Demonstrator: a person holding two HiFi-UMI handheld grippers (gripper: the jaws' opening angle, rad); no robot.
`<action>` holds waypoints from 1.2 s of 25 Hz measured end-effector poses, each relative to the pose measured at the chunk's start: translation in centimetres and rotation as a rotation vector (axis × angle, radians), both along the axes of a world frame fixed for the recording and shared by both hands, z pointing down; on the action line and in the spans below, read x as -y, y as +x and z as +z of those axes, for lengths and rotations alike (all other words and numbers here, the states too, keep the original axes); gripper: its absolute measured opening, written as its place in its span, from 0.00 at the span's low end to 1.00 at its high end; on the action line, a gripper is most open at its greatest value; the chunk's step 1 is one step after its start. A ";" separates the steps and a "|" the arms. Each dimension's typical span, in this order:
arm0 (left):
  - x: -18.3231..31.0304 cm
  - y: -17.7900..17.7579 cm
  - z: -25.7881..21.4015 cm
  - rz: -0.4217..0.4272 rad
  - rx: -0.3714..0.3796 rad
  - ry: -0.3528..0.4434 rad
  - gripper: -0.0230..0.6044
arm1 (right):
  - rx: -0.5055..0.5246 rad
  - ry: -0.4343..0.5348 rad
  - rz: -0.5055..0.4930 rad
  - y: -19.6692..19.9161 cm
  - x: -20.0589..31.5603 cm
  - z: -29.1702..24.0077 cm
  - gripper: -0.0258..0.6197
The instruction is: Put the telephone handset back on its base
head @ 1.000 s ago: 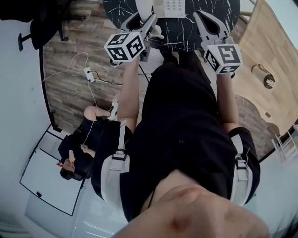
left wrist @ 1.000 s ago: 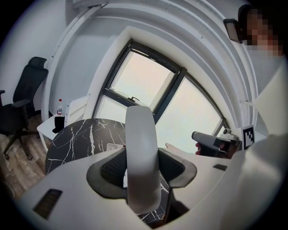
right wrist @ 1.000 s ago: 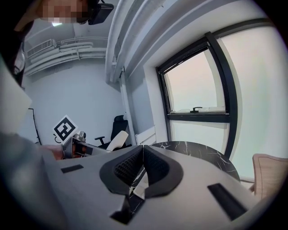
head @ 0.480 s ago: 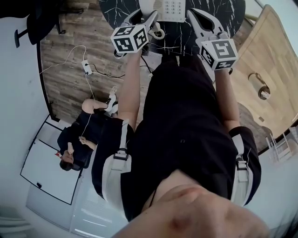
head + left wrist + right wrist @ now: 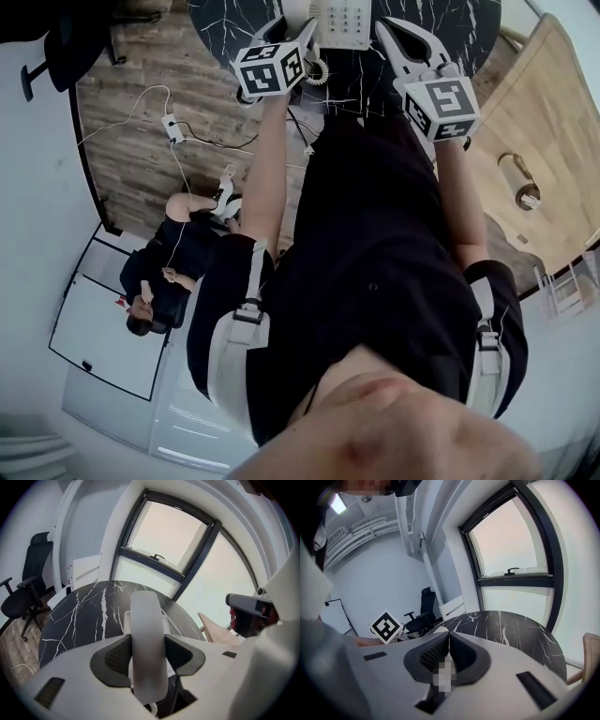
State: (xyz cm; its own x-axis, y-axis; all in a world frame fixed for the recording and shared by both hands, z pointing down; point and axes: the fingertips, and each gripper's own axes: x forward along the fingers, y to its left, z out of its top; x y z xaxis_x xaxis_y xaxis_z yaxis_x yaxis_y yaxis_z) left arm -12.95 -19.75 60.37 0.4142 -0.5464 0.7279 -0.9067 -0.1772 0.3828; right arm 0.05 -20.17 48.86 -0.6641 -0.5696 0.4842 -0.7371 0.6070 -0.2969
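The main risk from here is a bad landing. The left gripper (image 5: 147, 641) clamps the white telephone handset (image 5: 146, 611) across its narrow middle, so the long body could pivot between the pads and come down skewed, with one end off its seat on the base (image 5: 342, 19). The coiled cord (image 5: 319, 70) hanging by the edge of the table (image 5: 84, 611) could also snag or drag, pulling either the handset or the light base out of line. If the grip is let go before both ends are seated, the handset would likely slide off onto the marble-patterned top. The handset stands lengthwise along the left gripper's axis, squeezed on both sides by the ribbed pads. Its far end reaches well past the fingertips and its near end, with the cord, lies back toward the gripper body. It is held in the air above the near part of the table, with the base just beyond it. How well it lines up with the cradle is hard to judge, since the handset covers most of the base. The right gripper (image 5: 449, 644) is clenched on nothing and hovers beside the left, over the table's near edge.
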 end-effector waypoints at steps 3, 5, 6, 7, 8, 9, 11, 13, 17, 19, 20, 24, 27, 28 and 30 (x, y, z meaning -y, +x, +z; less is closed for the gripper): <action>0.4 0.2 1.4 0.001 0.018 -0.030 0.39 | -0.006 -0.010 -0.005 0.2 0.5 0.5 0.09; 0.6 0.3 2.3 0.004 0.031 -0.046 0.39 | -0.007 -0.017 -0.009 0.3 0.6 0.8 0.09; 0.6 0.4 2.7 0.004 0.040 -0.052 0.39 | -0.008 -0.021 -0.010 0.3 0.7 1.0 0.09; 0.7 0.4 3.1 0.002 0.048 -0.058 0.39 | -0.010 -0.024 -0.012 0.4 0.7 1.2 0.09; 0.8 0.4 3.4 -0.003 0.056 -0.064 0.39 | -0.012 -0.028 -0.013 0.5 0.7 1.3 0.09; 0.9 0.3 3.7 -0.010 0.060 -0.070 0.39 | -0.014 -0.032 -0.013 0.6 0.8 1.5 0.09; 1.1 0.3 4.2 -0.021 0.060 -0.081 0.39 | -0.016 -0.037 -0.012 0.7 0.9 1.7 0.09; 1.2 0.3 4.6 -0.024 0.063 -0.089 0.39 | -0.017 -0.043 -0.011 0.7 1.0 1.9 0.09; 1.5 0.6 5.4 -0.030 0.075 -0.100 0.39 | -0.019 -0.053 -0.011 0.9 1.0 2.2 0.09; 1.5 0.6 5.9 -0.031 0.085 -0.107 0.39 | -0.021 -0.059 -0.008 1.1 1.0 2.5 0.09; 1.6 0.6 6.1 -0.032 0.089 -0.108 0.39 | -0.022 -0.061 -0.006 1.2 1.1 2.6 0.09; 2.0 0.5 6.2 -0.040 0.096 -0.101 0.39 | -0.025 -0.069 0.000 1.4 1.2 2.8 0.09; 2.3 0.5 6.4 -0.039 0.106 -0.098 0.40 | -0.024 -0.071 0.003 1.5 1.3 2.9 0.09; 2.3 0.5 6.4 -0.037 0.112 -0.095 0.40 | -0.024 -0.072 0.003 1.5 1.3 2.9 0.09; 2.4 0.5 6.5 -0.031 0.123 -0.091 0.40 | -0.022 -0.074 0.002 1.5 1.2 3.0 0.09</action>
